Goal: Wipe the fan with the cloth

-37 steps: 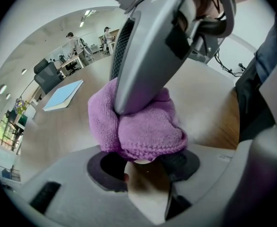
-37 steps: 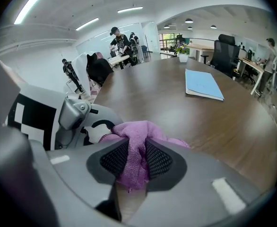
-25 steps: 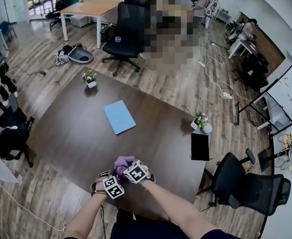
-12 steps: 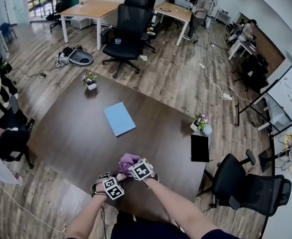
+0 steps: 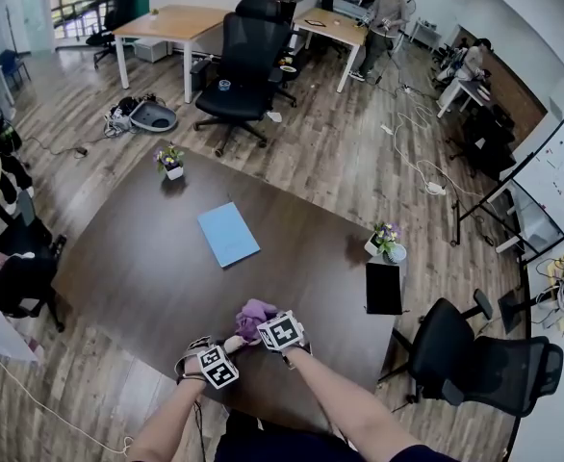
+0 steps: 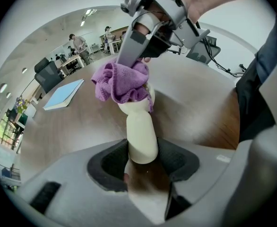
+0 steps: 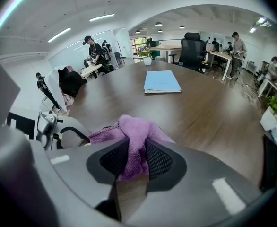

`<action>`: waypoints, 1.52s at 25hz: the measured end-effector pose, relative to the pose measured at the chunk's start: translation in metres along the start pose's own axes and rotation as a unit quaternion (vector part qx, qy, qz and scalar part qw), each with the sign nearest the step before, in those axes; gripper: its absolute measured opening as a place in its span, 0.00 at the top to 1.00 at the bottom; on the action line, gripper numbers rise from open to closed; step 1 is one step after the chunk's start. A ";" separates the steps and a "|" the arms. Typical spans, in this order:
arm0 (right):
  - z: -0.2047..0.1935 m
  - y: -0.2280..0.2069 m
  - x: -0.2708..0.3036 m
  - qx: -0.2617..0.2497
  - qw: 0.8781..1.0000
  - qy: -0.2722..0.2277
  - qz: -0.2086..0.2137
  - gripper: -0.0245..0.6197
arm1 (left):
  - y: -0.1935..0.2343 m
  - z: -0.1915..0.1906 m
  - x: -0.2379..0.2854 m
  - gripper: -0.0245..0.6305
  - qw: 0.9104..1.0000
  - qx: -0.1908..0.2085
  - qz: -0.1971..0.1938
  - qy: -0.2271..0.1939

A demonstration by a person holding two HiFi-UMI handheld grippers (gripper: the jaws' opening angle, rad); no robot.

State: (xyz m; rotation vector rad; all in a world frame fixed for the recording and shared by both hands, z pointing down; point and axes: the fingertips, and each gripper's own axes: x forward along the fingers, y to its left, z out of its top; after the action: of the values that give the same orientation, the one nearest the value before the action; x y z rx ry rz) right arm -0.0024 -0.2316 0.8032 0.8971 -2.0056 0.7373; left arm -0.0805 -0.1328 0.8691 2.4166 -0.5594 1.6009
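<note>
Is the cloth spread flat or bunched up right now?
Bunched. The cloth is a crumpled wad, pinched in the right hand-held gripper and sitting over the far end of the fan.

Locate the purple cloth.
In the head view the purple cloth is over the table's near edge, clamped in the right gripper and draped on the fan held by the left gripper.

Cloth [image 5: 254, 317] atop fan [image 6: 141, 131], notebook [image 5: 228, 234] beyond it on table [image 5: 147, 258].

Head looks down — gripper views close, sharing table [image 5: 147, 258].
</note>
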 end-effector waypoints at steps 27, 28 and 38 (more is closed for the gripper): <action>-0.093 0.036 -0.015 0.058 0.998 0.003 0.013 0.79 | -0.001 -0.001 0.000 0.66 1.000 -0.005 -0.006 0.001; -0.093 0.042 -0.014 0.060 0.998 0.002 0.020 0.79 | -0.001 -0.001 0.000 0.66 1.000 -0.005 -0.005 0.001; -0.093 0.065 -0.012 0.038 0.998 0.005 0.043 0.79 | 0.003 -0.004 -0.002 0.66 1.000 -0.028 0.001 -0.005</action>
State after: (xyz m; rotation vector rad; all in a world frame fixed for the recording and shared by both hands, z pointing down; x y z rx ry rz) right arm -0.0087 -0.1206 0.8291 0.8521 -2.0293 0.8704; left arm -0.0851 -0.1336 0.8690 2.3857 -0.5997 1.5546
